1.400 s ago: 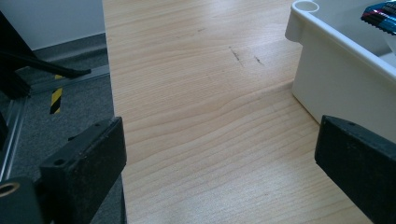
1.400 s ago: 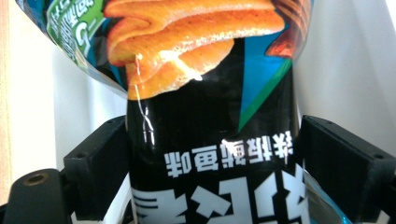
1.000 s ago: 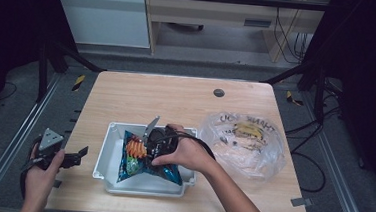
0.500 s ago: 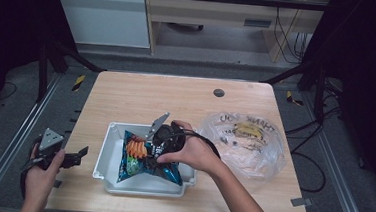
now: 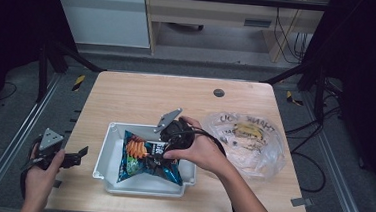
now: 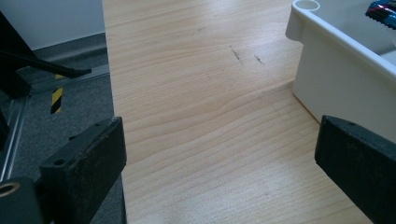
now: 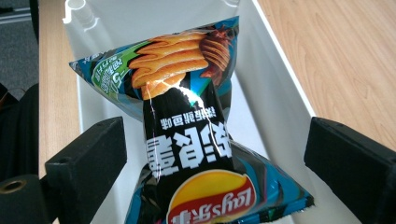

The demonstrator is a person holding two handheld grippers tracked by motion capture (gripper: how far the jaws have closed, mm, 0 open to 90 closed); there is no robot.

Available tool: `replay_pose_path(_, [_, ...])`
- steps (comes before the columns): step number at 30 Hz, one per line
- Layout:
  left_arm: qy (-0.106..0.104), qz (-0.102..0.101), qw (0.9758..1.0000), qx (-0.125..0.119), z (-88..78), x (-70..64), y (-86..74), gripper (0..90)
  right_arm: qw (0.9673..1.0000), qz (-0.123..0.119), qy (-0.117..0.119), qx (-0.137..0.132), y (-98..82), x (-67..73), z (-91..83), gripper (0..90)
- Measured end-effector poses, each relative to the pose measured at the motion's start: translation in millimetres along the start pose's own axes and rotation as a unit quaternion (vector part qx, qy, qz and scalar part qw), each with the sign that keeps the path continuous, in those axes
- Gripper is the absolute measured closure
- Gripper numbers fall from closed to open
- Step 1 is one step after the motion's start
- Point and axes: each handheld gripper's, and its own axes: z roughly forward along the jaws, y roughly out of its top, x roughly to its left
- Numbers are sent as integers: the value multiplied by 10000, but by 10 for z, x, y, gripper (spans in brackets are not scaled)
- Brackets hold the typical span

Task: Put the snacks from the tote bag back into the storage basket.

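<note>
the right tool [image 5: 165,145] has drawn back a little from the chip bag [image 5: 144,158] toward the tray's far right side; its jaws stand wide apart, the bag between them but not pinched. near the desk's [image 5: 126,96] front left corner the left tool [image 5: 74,157] hovers, jaws spread, holding nothing. the bag lies in the white tray [image 5: 103,152] by the front edge. right of it sits a clear plastic bag [image 5: 246,140].

Glossy foil chip bag [image 7: 187,140], matt plastic tray [image 5: 107,155], wooden table [image 6: 196,93]

Chip bag [image 7: 196,140] — between parted tongs [image 7: 215,154]
</note>
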Motion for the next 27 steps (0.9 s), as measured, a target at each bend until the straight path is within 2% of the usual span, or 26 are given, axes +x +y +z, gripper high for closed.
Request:
replay_pose_path(15, [11,12,10000,8,-1,-7,0,20,9988,169,-278,-379,-129,-63,-357,54])
replay_pose_path(27, [12,-2,10000,12,-7,-7,-5,20,9954,379,-610,-627,-254,-113,-643,52])
